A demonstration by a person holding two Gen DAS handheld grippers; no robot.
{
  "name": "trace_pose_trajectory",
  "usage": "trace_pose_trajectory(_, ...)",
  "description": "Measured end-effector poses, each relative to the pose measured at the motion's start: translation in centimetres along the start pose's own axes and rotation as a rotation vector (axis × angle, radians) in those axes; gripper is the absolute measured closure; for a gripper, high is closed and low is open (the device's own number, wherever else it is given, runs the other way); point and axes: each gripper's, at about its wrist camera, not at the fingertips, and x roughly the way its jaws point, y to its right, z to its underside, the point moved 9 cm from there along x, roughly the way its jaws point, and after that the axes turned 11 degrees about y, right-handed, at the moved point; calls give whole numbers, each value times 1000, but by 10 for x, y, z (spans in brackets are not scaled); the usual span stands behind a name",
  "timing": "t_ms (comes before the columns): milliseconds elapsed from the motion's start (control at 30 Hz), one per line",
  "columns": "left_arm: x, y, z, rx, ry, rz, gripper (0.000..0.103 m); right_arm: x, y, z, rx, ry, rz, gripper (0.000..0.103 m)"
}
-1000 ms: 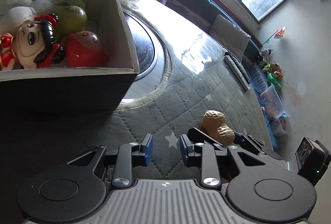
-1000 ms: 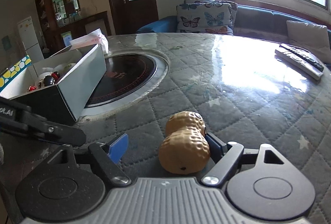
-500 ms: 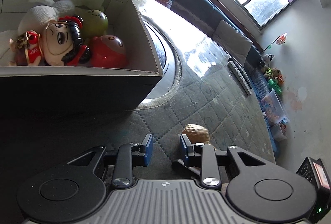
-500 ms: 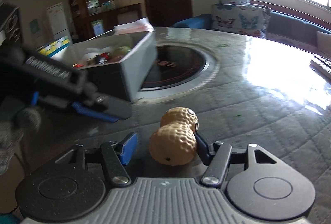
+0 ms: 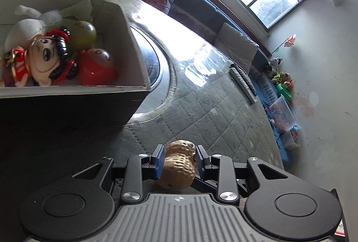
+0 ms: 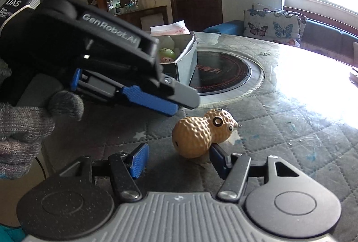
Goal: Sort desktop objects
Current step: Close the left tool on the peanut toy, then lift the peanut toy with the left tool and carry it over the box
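**Change of state.** The right claw [image 6: 179, 157] has narrowed over the past second and has carried the peanut toy [image 6: 197, 134] across the table [image 6: 290, 130] toward the left claw [image 6: 176, 104]. The left claw's jaws have just been opening.

**Right claw.** It is open, with no grip. In the right wrist view the toy leans against the right-hand pad only. The left-hand pad stands well apart from it, at 8 o'clock of the toy.

**Left claw.** It is open. In the left wrist view the left claw [image 5: 179, 152] shows the peanut toy [image 5: 176, 166] at 6 o'clock, framed between both blue pads. A second ago the toy lay outside the jaws, at 4 o'clock. The right wrist view places this claw at 10 o'clock of the toy, above it and not touching. The pads therefore do not press on it.

**Location of the task's thing.** The toy is low over the table [image 5: 223, 119], near its front edge. Whether it rests on the surface cannot be told. The box [image 5: 67, 107] of already sorted toys stands at 10 o'clock in the left wrist view.

**Meaning for the task.** The toy is probably being passed to the left claw, which stands nearer the box. The left claw must descend and close before any lift.
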Motion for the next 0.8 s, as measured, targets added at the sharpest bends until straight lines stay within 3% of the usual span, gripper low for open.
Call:
trace_pose_trajectory(400,1,-14,7,24,-23,-31,68,2,-13,-5,-14,15,-35,41)
trace_pose_trajectory(800,-20,-26,12,33,-59,12,68,-3,-26,-4,-2,0,-92,40)
